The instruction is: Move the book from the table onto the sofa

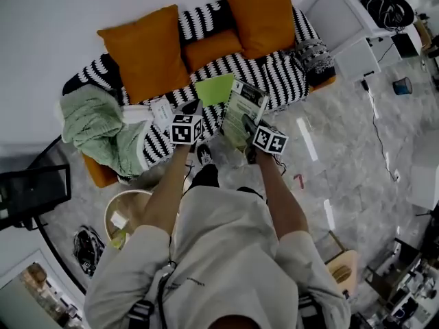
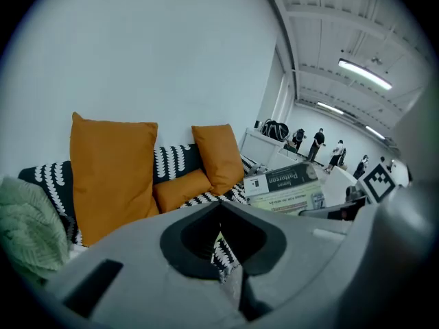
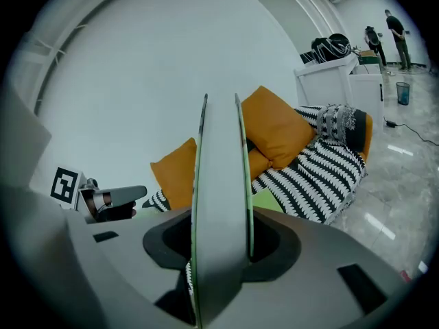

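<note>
The book (image 1: 243, 107), with a pale green cover, stands on edge in my right gripper (image 1: 250, 125), which is shut on it just in front of the sofa (image 1: 281, 74). In the right gripper view the book's edge (image 3: 221, 204) rises between the two jaws. The left gripper view shows its cover (image 2: 285, 187) to the right. My left gripper (image 1: 191, 107) hovers beside it over the sofa's front edge, jaws together and holding nothing. The sofa has a black-and-white throw and orange cushions (image 1: 147, 53).
A green sheet (image 1: 214, 88), a white paper (image 1: 161, 110) and a pale green blanket (image 1: 96, 125) lie on the sofa seat. A round basket (image 1: 127, 214) stands at the front left, and a white cabinet (image 1: 343, 19) to the sofa's right. People stand far off (image 2: 319, 142).
</note>
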Demonstrator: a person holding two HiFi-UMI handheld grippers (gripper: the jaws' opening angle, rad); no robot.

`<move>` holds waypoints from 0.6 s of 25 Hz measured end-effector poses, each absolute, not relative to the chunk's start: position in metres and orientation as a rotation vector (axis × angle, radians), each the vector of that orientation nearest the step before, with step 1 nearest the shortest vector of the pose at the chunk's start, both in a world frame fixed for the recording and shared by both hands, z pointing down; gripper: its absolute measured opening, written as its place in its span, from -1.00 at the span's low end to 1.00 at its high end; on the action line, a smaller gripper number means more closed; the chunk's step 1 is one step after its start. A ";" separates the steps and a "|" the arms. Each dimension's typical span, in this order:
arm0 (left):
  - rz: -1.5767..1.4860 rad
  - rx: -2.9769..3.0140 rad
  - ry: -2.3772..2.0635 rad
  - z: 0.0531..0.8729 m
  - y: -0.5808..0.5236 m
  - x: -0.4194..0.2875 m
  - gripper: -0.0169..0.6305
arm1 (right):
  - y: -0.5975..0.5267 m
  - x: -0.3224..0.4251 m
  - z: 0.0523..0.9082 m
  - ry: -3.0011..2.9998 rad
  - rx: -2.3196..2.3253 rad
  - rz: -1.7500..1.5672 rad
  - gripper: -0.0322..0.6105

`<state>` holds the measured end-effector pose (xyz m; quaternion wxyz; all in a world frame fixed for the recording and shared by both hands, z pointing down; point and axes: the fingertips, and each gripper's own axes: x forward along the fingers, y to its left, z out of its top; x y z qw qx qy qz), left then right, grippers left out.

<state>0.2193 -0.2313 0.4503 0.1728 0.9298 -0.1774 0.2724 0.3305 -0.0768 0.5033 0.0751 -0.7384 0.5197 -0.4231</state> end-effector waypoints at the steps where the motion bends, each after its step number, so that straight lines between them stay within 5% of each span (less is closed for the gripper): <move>1: 0.769 2.627 -0.499 0.454 -0.240 0.220 -0.92 | -0.087 0.333 0.505 1.556 -2.218 -1.272 -0.40; 15: 0.889 2.592 -0.413 0.510 -0.316 0.246 -0.92 | -0.193 0.363 0.551 1.449 -2.224 -1.328 -0.40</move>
